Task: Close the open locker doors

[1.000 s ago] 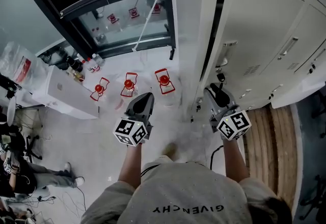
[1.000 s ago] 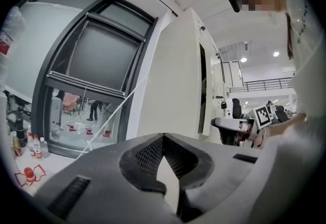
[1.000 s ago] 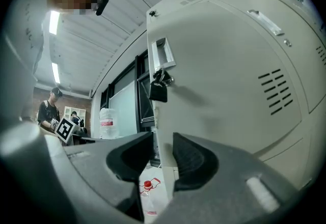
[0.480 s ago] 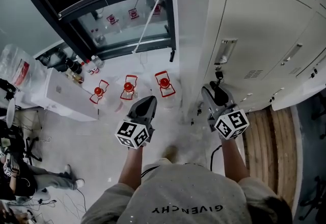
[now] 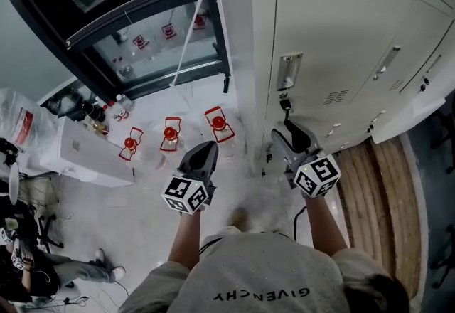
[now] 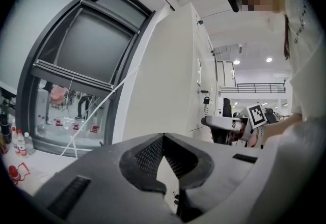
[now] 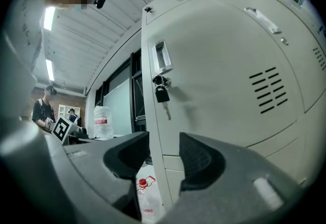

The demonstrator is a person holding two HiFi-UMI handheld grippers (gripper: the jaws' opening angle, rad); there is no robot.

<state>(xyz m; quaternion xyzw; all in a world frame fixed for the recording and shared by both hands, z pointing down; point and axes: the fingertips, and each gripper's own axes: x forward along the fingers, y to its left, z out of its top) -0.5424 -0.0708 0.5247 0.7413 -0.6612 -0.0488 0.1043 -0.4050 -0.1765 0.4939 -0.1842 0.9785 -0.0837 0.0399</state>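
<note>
A row of pale grey lockers fills the upper right of the head view. The nearest locker door [image 5: 320, 48] lies flush in its frame, with a recessed handle [image 5: 288, 71] and a padlock with key [image 5: 284, 102] below it. My right gripper [image 5: 291, 135] points at that door's lower left corner. Its jaws have just been opening, it stands open, and nothing is pressed between its pads. In the right gripper view [image 7: 163, 159] the door [image 7: 219, 90] and padlock [image 7: 162, 93] lie just beyond. Further right another door [image 5: 412, 105] sticks out from the row. My left gripper [image 5: 202, 155] is shut and holds nothing.
Water bottles with red caps [image 5: 217, 123] stand on the pale floor left of the lockers. A black-framed window [image 5: 142, 20] and a leaning white rod [image 5: 192, 27] lie beyond. A white cabinet [image 5: 78, 155] is at the left and wooden planks [image 5: 370, 191] at the right.
The near locker door has swung shut, and the dark gap along its left edge is gone. The right gripper's jaws have spread wider. The left gripper shifted slightly.
</note>
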